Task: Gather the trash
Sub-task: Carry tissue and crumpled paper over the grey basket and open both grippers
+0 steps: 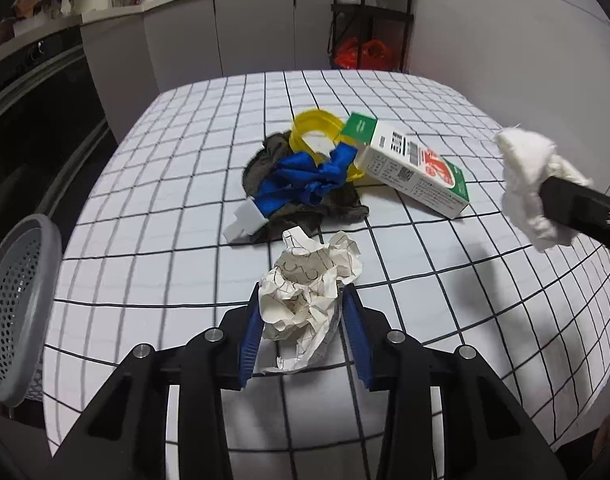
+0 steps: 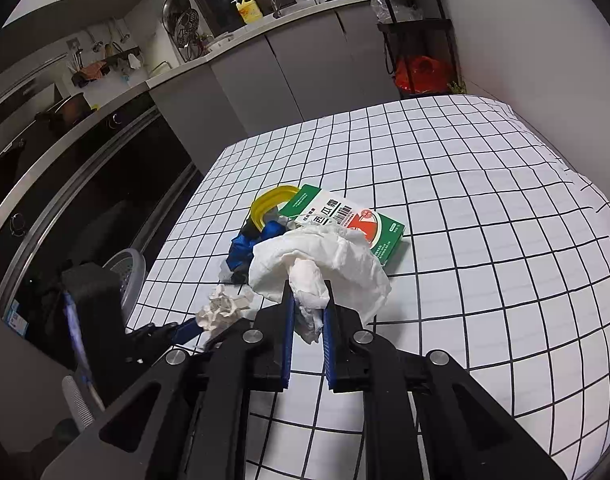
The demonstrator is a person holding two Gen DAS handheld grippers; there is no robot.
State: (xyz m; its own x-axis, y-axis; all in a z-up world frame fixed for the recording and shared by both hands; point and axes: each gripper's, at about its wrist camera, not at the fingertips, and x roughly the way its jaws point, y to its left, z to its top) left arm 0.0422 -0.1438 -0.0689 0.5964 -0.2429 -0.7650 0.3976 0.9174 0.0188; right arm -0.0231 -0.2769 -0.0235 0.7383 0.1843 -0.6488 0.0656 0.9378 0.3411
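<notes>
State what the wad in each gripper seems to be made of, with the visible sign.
Left gripper: crumpled paper, matte, with sharp stiff creases and printed lines. Right gripper: white tissue, probably soft paper towel; limp rounded folds, fuzzy edges.

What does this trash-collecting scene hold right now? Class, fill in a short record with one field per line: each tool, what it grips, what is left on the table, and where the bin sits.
left tool: shut on crumpled paper
right tool: shut on white tissue, held above the table
left on checked tablecloth: green and white carton, yellow ring, blue ribbon, dark cloth
bin: grey perforated basket, beside the table's left edge
</notes>
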